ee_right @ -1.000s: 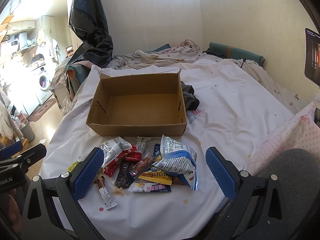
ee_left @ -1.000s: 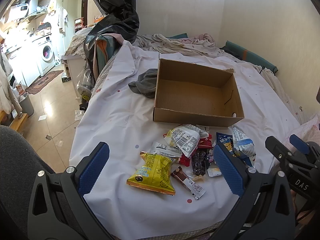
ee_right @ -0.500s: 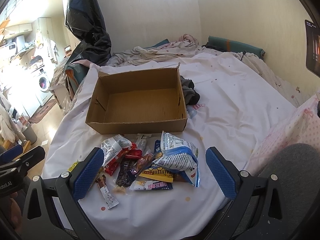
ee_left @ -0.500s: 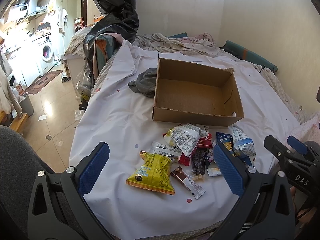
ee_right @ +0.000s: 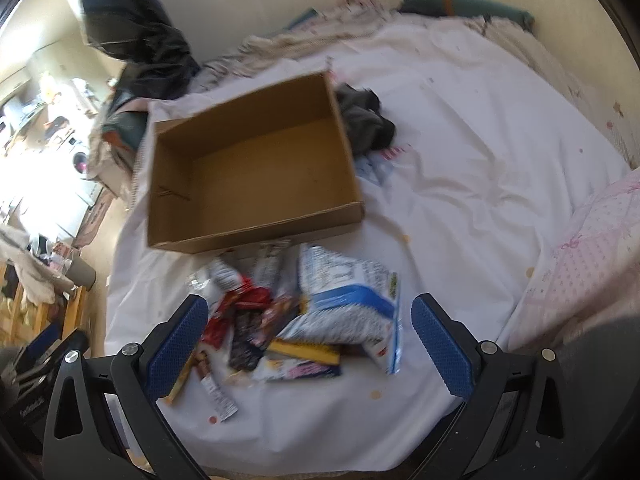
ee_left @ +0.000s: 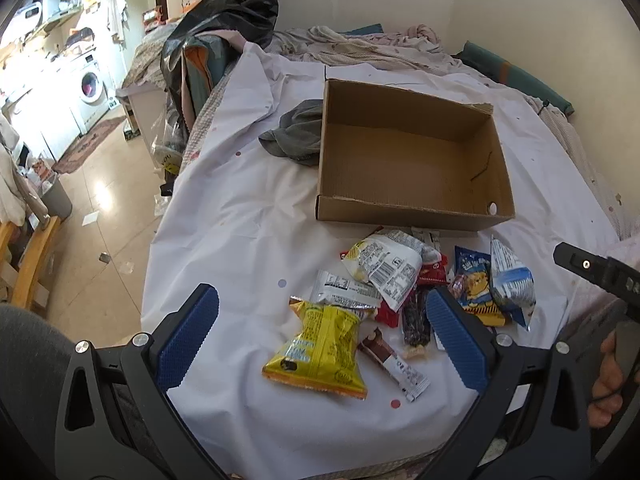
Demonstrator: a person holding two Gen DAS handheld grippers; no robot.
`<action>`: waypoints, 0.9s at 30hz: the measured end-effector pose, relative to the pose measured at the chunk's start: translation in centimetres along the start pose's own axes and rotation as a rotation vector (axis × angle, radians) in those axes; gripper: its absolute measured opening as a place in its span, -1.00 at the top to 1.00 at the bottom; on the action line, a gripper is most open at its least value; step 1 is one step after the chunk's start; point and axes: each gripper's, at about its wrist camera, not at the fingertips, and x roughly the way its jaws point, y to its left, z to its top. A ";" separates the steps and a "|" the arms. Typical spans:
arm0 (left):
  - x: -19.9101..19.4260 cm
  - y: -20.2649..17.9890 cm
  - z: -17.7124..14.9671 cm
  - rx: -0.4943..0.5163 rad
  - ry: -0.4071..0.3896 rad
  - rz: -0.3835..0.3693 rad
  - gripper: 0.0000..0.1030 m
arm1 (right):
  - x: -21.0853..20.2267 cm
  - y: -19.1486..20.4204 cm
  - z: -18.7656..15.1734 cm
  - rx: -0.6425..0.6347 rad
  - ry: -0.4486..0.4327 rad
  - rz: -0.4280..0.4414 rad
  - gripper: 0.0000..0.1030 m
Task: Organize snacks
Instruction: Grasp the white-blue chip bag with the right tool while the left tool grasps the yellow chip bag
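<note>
An empty cardboard box (ee_left: 412, 160) (ee_right: 256, 164) lies on the white sheet. Just in front of it is a heap of snack packets: a yellow bag (ee_left: 320, 350), a white-and-yellow bag (ee_left: 386, 266), a chocolate bar (ee_left: 394, 364) and a blue-and-white bag (ee_left: 512, 284) (ee_right: 348, 300). My left gripper (ee_left: 322, 344) hangs open above the yellow bag, holding nothing. My right gripper (ee_right: 308, 344) is open over the heap's near side, with the blue-and-white bag between its fingers' line but untouched. The right wrist view is blurred.
A grey cloth (ee_left: 298, 134) (ee_right: 364, 120) lies beside the box. Crumpled bedding (ee_left: 360, 46) and a black bag (ee_left: 232, 4) lie behind. The bed's left edge drops to a tiled floor (ee_left: 92, 200); a washing machine (ee_left: 90, 86) stands far left. A pink dotted pillow (ee_right: 592, 248) sits right.
The right gripper has moved forward and down toward the heap and tilted, so the box now looks slanted. The left gripper has barely shifted. Both stay open.
</note>
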 end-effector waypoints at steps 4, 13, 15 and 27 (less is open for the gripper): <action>0.9 -0.3 0.7 0.010 0.025 0.012 -0.99 | 2.0 -2.1 1.2 0.074 0.087 0.004 -1.00; 3.1 0.5 1.3 -0.025 0.103 0.018 -0.99 | 8.0 -5.7 1.5 0.239 0.375 0.009 -1.00; 3.5 0.6 1.2 -0.034 0.114 0.018 -0.99 | 9.6 -6.2 1.1 0.283 0.419 0.037 -1.00; 5.9 3.8 2.2 -0.113 0.277 0.006 -0.99 | 12.6 -4.7 0.7 0.156 0.436 -0.020 -0.29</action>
